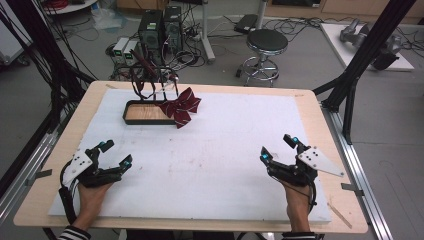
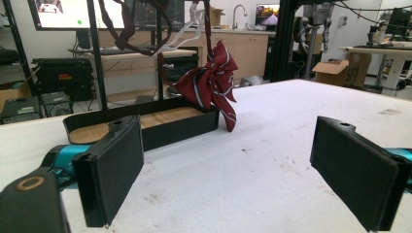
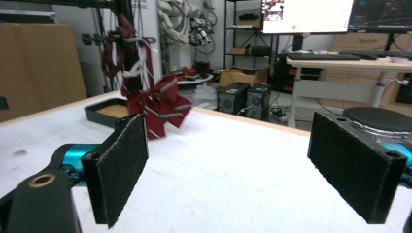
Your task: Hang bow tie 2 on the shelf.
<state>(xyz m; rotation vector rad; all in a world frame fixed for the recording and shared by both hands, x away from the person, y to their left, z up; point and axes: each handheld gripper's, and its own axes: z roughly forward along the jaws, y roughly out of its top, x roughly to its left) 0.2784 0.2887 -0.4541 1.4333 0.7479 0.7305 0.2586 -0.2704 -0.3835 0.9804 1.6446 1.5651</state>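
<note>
You hold the left hand-held gripper (image 1: 116, 153) at about 8 o'clock on the bench (image 1: 310, 102) and the right hand-held gripper (image 1: 280, 146) at about 4 o'clock. Both have their jaws spread wide with nothing between them, and both rest low over the white mat (image 1: 215, 155). This looks like a ready position: the two are well apart from each other, so neither blocks the other's way forward.

The bow (image 1: 181, 105) is at about 11 o'clock, far from both grippers. It hangs on a strap from the rack (image 1: 150, 80), and its lower tail reaches down beside the right end of the tray (image 1: 131, 119). I cannot tell if the tail touches the mat or only comes near to it. It hangs like this probably so that you can take it from the open side, without reaching into the tray.

In both gripper views the bow (image 2: 210, 82) (image 3: 158, 104) stands between the jaws' lines of sight, so both point toward it already. The left one seems the nearer.
</note>
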